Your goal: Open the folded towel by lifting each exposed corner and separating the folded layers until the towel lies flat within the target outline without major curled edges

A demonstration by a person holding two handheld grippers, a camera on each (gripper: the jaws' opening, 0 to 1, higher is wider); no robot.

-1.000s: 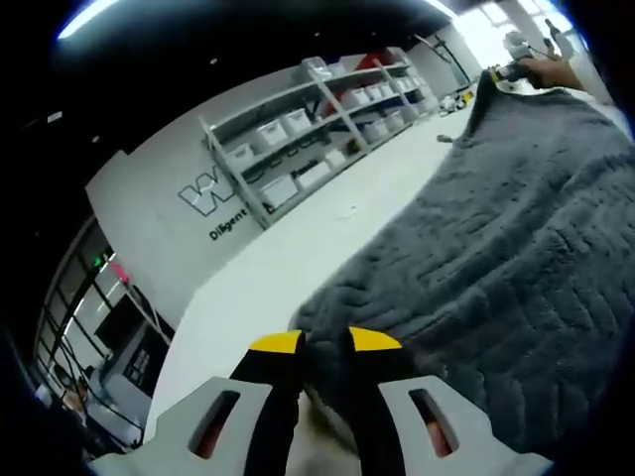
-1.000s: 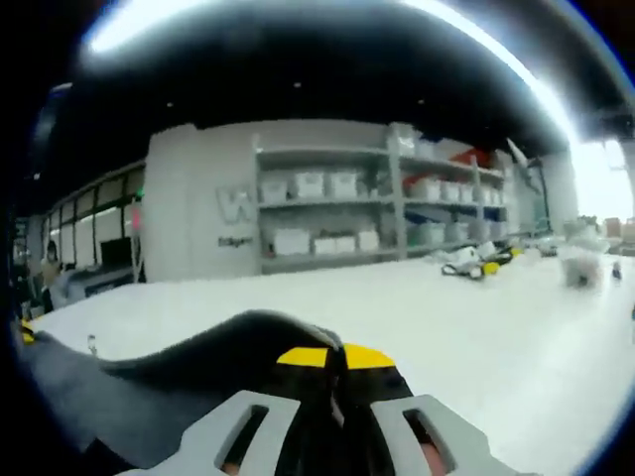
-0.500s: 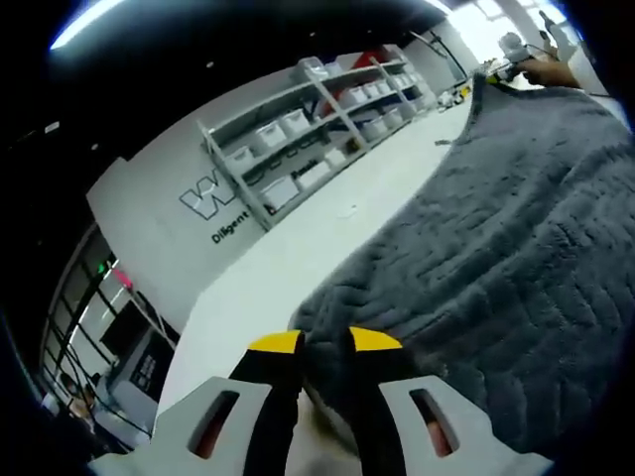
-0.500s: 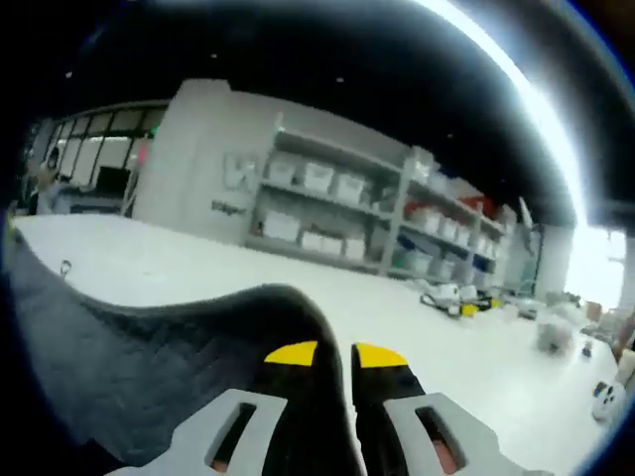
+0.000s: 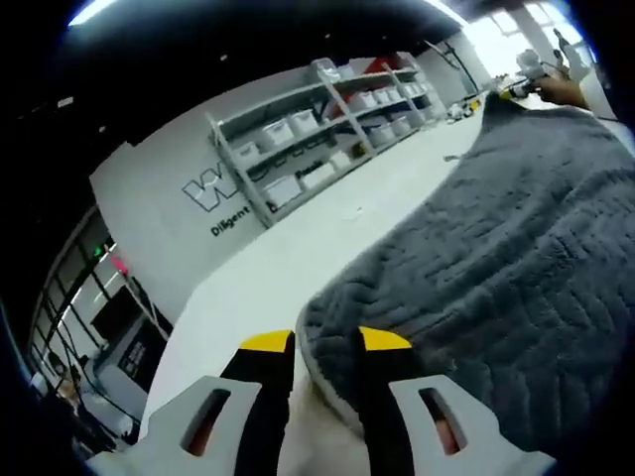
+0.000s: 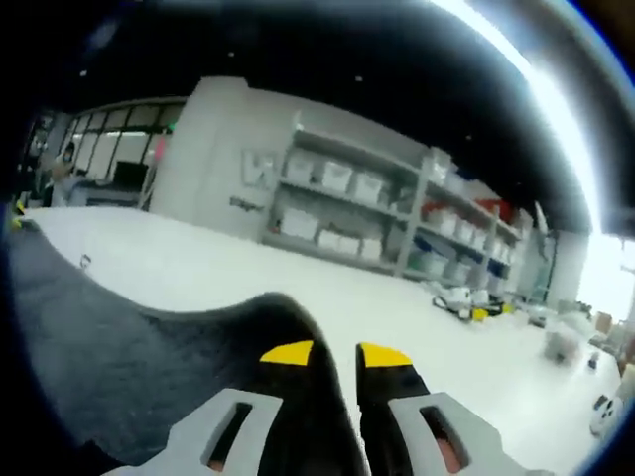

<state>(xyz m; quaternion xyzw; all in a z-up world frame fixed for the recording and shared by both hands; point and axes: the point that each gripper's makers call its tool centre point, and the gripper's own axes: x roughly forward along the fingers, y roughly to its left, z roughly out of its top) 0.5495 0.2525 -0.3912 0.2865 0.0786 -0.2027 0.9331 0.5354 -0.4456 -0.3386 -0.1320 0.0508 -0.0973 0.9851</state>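
A grey ribbed towel (image 5: 496,258) spreads across the right half of the left gripper view, over a white table (image 5: 298,268). My left gripper (image 5: 325,342) is shut on the towel's near corner, whose edge passes between the yellow-tipped fingers. At the towel's far end the other gripper (image 5: 518,87) holds the opposite corner beside a hand. In the right gripper view the towel (image 6: 119,337) runs dark from the left edge up to my right gripper (image 6: 335,354), which is shut on a raised corner fold.
Grey shelving (image 5: 327,129) with white bins lines the back wall, also in the right gripper view as shelving (image 6: 377,218). Yellow and white tools (image 6: 466,302) and small objects (image 6: 561,342) lie on the far right of the table (image 6: 446,347).
The left gripper view has shifted slightly, and the towel corner now sits a bit wider between the left fingers. The right gripper view tilted after one second ago; both grips hold.
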